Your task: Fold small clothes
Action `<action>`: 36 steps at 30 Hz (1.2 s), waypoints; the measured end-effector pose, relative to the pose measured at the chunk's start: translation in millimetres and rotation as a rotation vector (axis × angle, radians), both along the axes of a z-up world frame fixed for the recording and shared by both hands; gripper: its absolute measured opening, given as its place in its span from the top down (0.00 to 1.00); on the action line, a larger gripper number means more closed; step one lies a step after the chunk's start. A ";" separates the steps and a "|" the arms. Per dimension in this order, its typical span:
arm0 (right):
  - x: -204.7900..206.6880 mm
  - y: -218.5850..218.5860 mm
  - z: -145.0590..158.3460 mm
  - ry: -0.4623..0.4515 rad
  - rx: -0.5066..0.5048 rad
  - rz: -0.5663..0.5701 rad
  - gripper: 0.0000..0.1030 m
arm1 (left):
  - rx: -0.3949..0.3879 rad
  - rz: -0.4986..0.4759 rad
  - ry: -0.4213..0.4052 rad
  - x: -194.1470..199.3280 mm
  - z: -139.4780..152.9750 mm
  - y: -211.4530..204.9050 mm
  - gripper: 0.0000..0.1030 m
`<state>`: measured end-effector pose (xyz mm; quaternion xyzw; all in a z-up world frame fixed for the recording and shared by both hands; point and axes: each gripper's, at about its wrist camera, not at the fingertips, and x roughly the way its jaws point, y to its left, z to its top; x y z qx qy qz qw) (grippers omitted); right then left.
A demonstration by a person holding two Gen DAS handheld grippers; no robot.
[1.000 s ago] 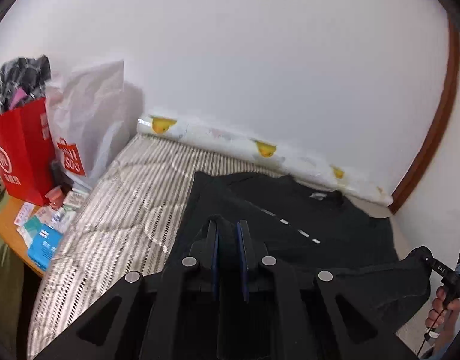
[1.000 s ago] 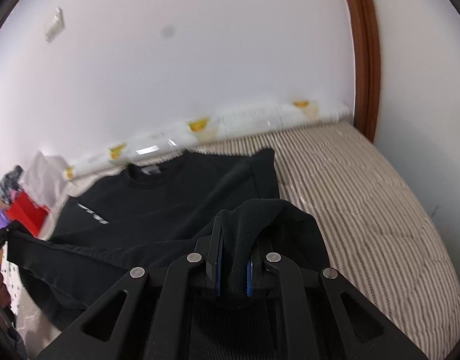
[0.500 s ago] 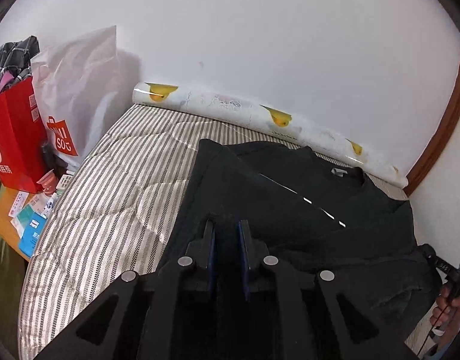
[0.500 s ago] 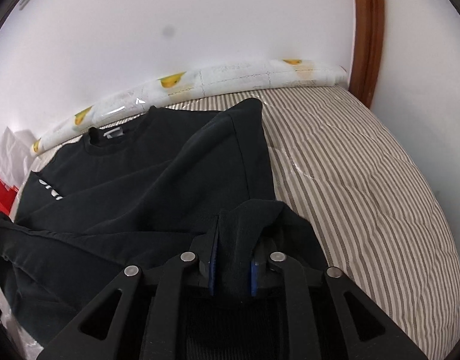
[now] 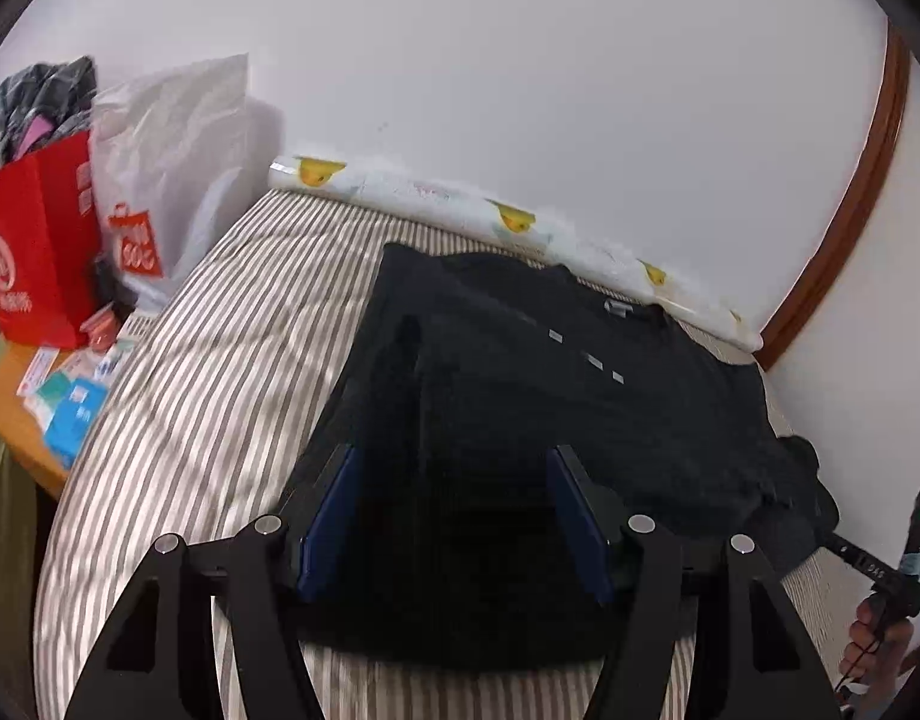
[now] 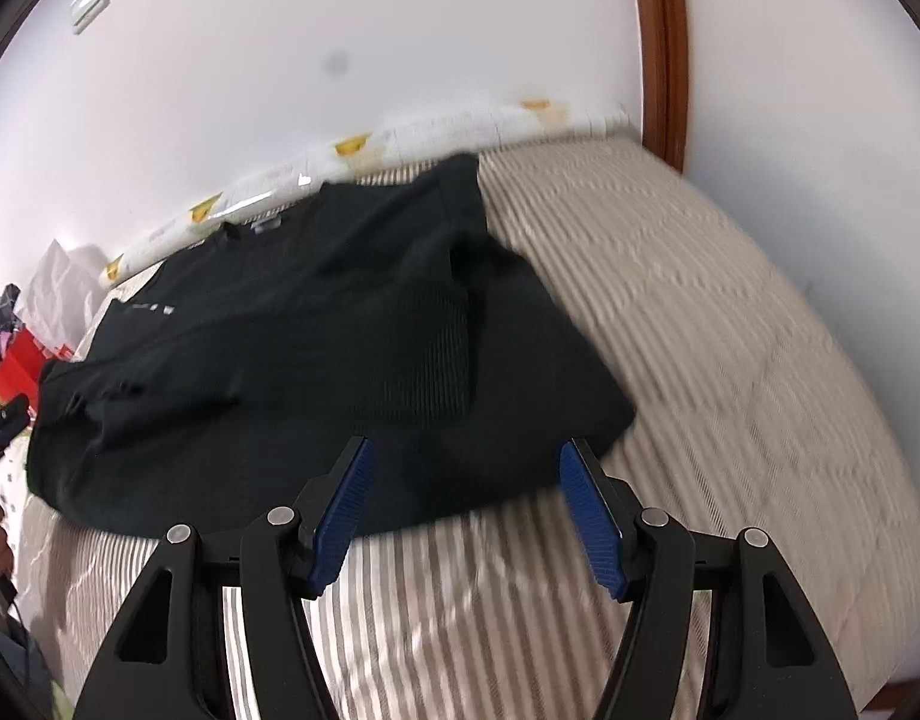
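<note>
Both hand-held grippers, left point(image 5: 451, 516) and right point(image 6: 466, 507), jaws just opened and now spread, released black shirt point(image 6: 316, 348) lying folded on striped bed point(image 6: 730, 360), nothing pinched

sweater point(image 5: 520, 396) on bed point(image 5: 208, 372), bags point(image 5: 100, 192) left of bed

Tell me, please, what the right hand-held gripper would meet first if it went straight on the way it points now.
Probably the black knit sweater lying on the striped bed cover. The right hand-held gripper, jaws just opened and empty, points down at its near hem; depth is unclear.
</note>
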<state>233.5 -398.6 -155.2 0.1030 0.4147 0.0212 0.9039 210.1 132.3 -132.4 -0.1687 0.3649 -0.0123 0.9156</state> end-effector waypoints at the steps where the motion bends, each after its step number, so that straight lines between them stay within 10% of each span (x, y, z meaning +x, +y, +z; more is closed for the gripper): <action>1: -2.6 -0.3 -3.9 0.007 0.006 0.000 0.38 | -0.006 -0.003 0.004 -5.6 -1.6 0.7 0.40; 19: 1.1 -28.0 -15.8 0.028 0.283 -0.106 0.38 | -0.305 0.069 0.099 -50.4 -56.8 29.8 0.36; 31: 25.8 -26.5 -24.3 0.038 0.280 -0.120 0.36 | -0.173 0.112 0.121 -6.0 -49.9 12.3 0.38; 36: 33.7 -23.6 -24.2 0.024 0.272 -0.113 0.54 | -0.157 0.126 0.158 2.0 -51.6 10.9 0.69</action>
